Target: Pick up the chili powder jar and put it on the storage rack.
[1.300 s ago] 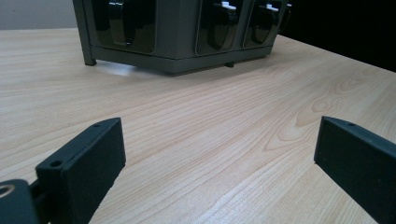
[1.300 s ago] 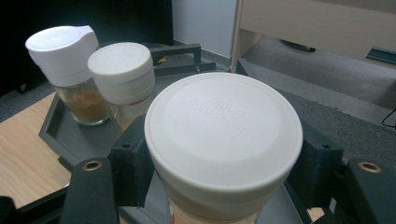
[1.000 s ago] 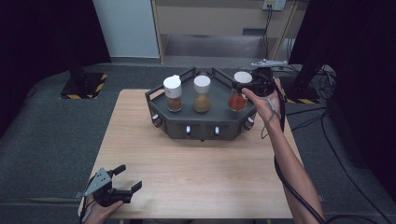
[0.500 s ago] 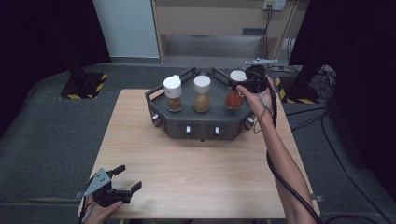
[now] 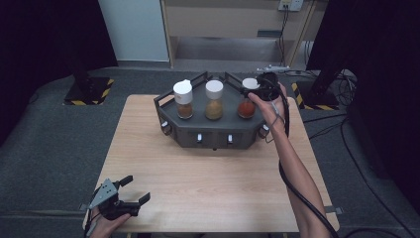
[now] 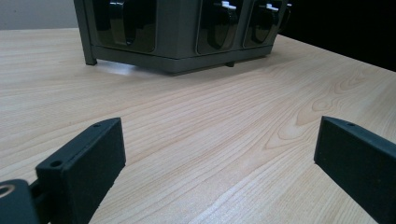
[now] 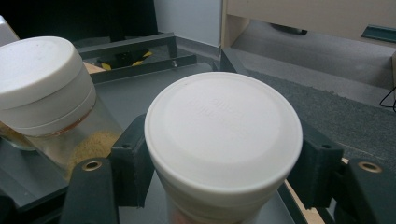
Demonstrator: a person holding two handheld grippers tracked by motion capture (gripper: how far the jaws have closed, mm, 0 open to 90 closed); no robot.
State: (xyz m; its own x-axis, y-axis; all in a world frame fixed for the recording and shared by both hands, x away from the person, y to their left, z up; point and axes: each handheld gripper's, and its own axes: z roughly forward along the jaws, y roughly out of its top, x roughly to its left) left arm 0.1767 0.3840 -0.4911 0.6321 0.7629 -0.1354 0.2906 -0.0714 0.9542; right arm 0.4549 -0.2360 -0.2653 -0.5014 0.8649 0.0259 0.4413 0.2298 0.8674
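High view: wooden table (image 5: 213, 188) with dark angular rack (image 5: 210, 130) at far side, 3 spice jars standing upright in row on it, each white-capped. Left jar (image 5: 183, 99) with brown contents, middle jar (image 5: 214, 100) with tan powder, red-spice jar (image 5: 247, 99) at right end. Right gripper (image 5: 257, 89) reaching in over rack's right corner, clamped around cap of red-spice jar; jar base apparently seated on rack, though contact underneath hard to confirm from here. Left gripper (image 5: 132, 191) low at near-left corner of table, well apart from rack, jaws spread, nothing between them. Left gripper view: 2 black jaws wide apart over bare wood grain, rack front (image 6: 177, 37) ahead with dark knobs along its face; nothing grasped. Right gripper view: large white cap of red-spice jar (image 7: 223, 140) square between both jaws, pads pressing its sides left and right, so a firm grasp on the cap; hint of red below cap rim. Middle jar (image 7: 46, 93) just beside it to the left, tan powder visible through glass. Judgement on progress: grasp secured, jar at its slot in rack; either freshly set down and awaiting release, or about to be lifted out. Cannot tell which. Other 2 jars untouched.
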